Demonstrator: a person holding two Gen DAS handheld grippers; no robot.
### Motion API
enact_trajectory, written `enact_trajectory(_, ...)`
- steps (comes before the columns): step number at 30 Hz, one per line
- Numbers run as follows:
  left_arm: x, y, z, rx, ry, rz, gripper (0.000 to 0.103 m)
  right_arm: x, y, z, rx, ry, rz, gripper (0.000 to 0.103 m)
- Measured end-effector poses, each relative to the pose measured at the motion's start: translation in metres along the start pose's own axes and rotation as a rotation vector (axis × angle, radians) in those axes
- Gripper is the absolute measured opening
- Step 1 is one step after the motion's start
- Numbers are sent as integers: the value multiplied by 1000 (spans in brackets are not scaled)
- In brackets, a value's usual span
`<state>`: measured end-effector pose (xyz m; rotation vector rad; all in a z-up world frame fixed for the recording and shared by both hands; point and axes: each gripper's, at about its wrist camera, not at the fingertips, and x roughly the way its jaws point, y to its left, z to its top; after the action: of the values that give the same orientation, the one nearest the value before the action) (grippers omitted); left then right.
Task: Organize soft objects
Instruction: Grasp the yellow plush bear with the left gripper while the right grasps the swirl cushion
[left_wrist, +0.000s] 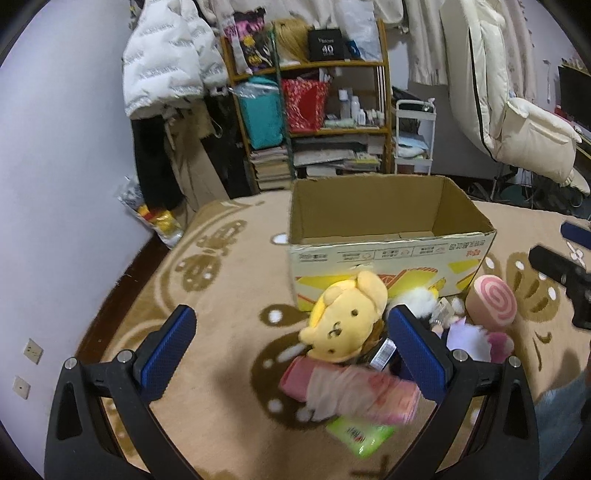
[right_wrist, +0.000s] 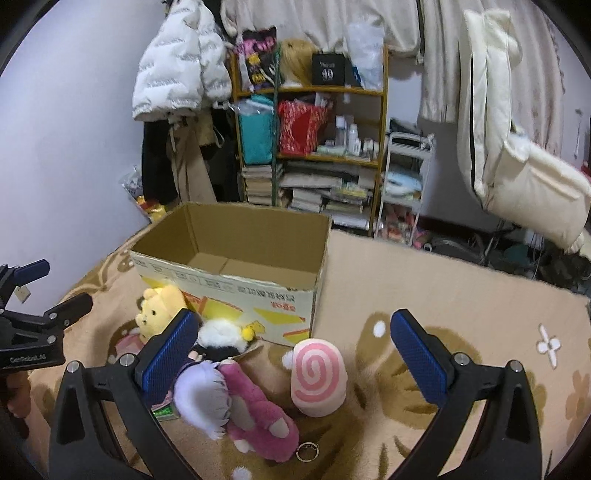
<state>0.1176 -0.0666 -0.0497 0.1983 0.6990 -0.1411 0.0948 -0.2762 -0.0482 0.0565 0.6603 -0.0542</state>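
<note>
The cardboard box (left_wrist: 388, 236) stands open-topped and empty on the patterned blanket (left_wrist: 229, 295); all places below are given relative to it.

Both grippers are empty. The left gripper (left_wrist: 291, 354) has its jaws spread wide, hanging over the yellow bear plush (left_wrist: 343, 321), which leans against the near wall of the box. The right gripper (right_wrist: 291, 362) has its jaws equally wide, above the pink swirl cushion (right_wrist: 319, 376), which lies just in front of the box's near right corner.

The soft objects lie in 1 tight cluster at the foot of the box's near wall. Besides the bear and the cushion there is a purple-haired doll (right_wrist: 203, 398) touching a magenta plush (right_wrist: 258, 417), a black-and-white plush (right_wrist: 221, 336) against the box wall, a pink packet (left_wrist: 351, 391) in front of the bear, and a green packet (left_wrist: 360, 435) further out from the box.

Risks, as judged:
- The bear overlaps the pink packet and a labelled item beside it; wide jaws closing here may catch 2 things at once, or snag the label.
- The bear's rounded, yielding head may squeeze out of a shallow grip during the lift over the box wall.
- The keyring (right_wrist: 307, 451) on the magenta plush may hook a neighbour and drag it.
- The 2 grippers work close together in front of the box; simultaneous reaches may collide.
</note>
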Motion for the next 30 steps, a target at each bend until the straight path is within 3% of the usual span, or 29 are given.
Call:
enact_trajectory(16, 101, -50, 1, 13, 162, -74, 103, 87, -32, -17, 110, 212, 32, 103)
enact_trajectory(23, 129, -46, -3, -63, 245, -64, 103, 108, -44, -31, 174, 286, 59, 103)
enact_trajectory(26, 137, -40, -6, -94, 275, -51, 102, 117, -49, -36, 200, 329, 68, 85)
enact_trajectory(28, 143, -36, -9, -110, 299, -40, 97, 121, -50, -40, 204, 353, 66, 64)
enact_trajectory(30, 145, -32, -13, -129, 314, -69, 90, 124, -50, -43, 210, 371, 78, 61)
